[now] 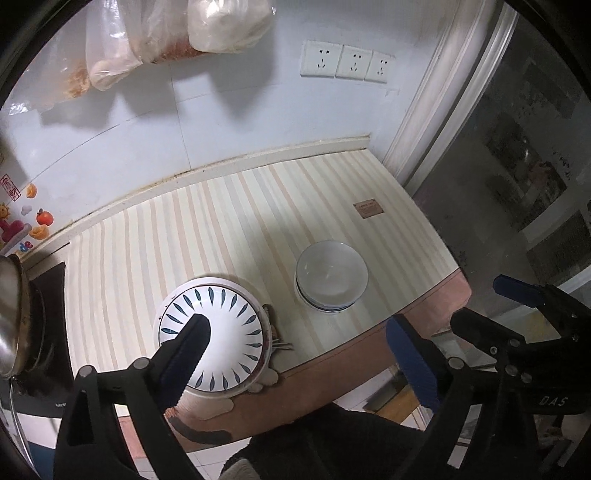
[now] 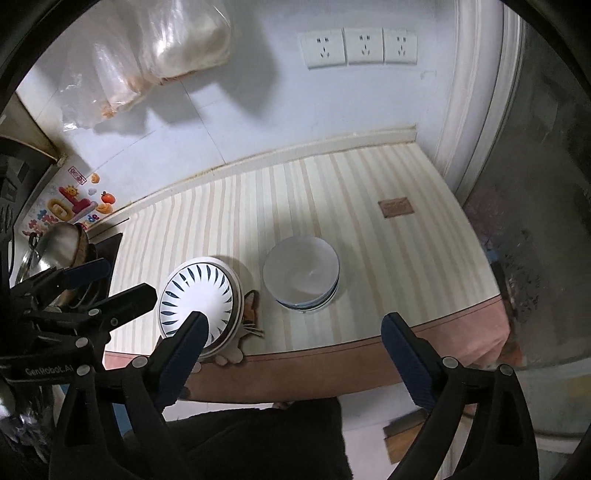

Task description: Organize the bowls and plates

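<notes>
A stack of plates (image 1: 218, 332), the top one white with blue leaf marks, sits near the front left of the striped table (image 1: 229, 229); it also shows in the right wrist view (image 2: 199, 299). A stack of white bowls (image 1: 331, 275) stands to its right, also in the right wrist view (image 2: 301, 273). My left gripper (image 1: 299, 328) is open and empty, held above the table's front edge. My right gripper (image 2: 293, 325) is open and empty, likewise above the front edge. The right gripper also shows in the left wrist view (image 1: 476, 295), and the left one in the right wrist view (image 2: 122, 280).
A metal pot (image 1: 11, 314) on a dark stove stands left of the table. Plastic bags (image 1: 177, 33) hang on the wall above; three sockets (image 1: 347, 62) are on the wall. A door frame (image 1: 443, 103) borders the table's right. A brown label (image 1: 368, 209) lies at far right.
</notes>
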